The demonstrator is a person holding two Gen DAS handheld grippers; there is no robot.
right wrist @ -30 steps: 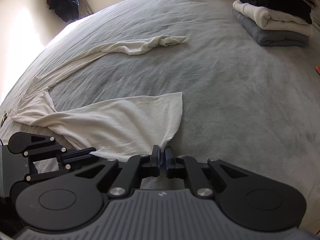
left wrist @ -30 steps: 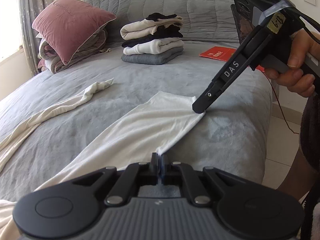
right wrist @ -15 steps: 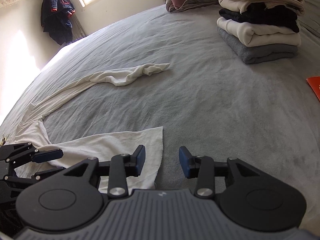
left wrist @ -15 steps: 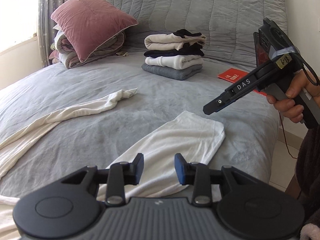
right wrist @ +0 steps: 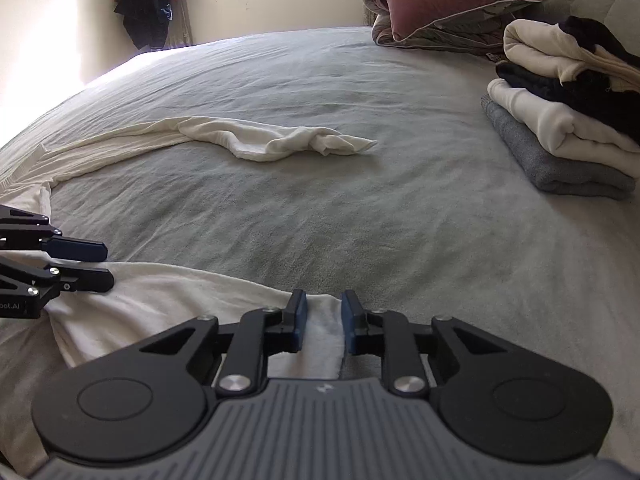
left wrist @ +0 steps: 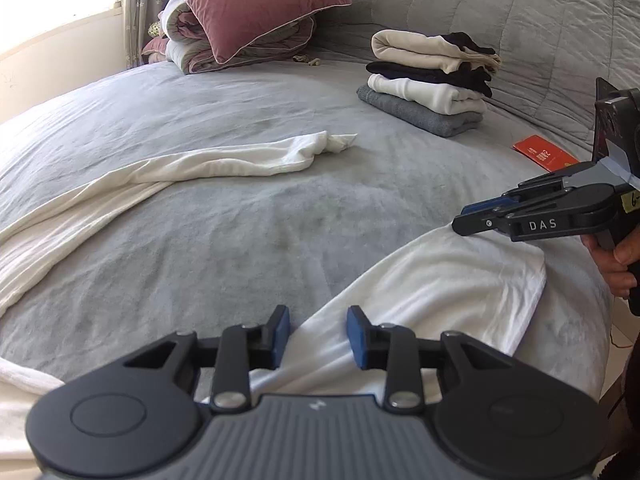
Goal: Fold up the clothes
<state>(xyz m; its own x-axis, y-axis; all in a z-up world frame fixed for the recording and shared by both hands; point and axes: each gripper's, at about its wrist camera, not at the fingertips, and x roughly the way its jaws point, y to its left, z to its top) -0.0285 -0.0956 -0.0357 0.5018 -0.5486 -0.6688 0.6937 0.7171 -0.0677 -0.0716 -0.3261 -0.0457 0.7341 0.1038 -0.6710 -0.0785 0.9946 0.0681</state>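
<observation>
Now the white garment (left wrist: pixel 440 280) lies spread on the grey bed (left wrist: pixel 240 208), one leg or sleeve trailing off toward the far side and the nearer one flattened under both tools. Starting at the left, the left tool (left wrist: pixel 318 334) hovers low over that nearer length with its blue pads a narrow gap apart, having just been closing, and the cloth lies beneath the gap rather than pinched in it. Further right, the right tool (right wrist: pixel 324 322) sits at the cloth's end edge, its jaws likewise narrowed after just closing, with a strip of white fabric showing between the pads but no clear clamp on it. To do this step well, I judge each tool should dip until one pad slides under the hem, bite only the top layers, and lift together so the fold stays square. The left wrist view alone shows the person's hand (left wrist: pixel 616 264) on the right tool's handle, the red card (left wrist: pixel 546 156) and the bed's edge. The right wrist view alone shows the dark clothes (right wrist: pixel 152 0) hanging by the window. Both views show the folded stack (right wrist: pixel 560 128).
</observation>
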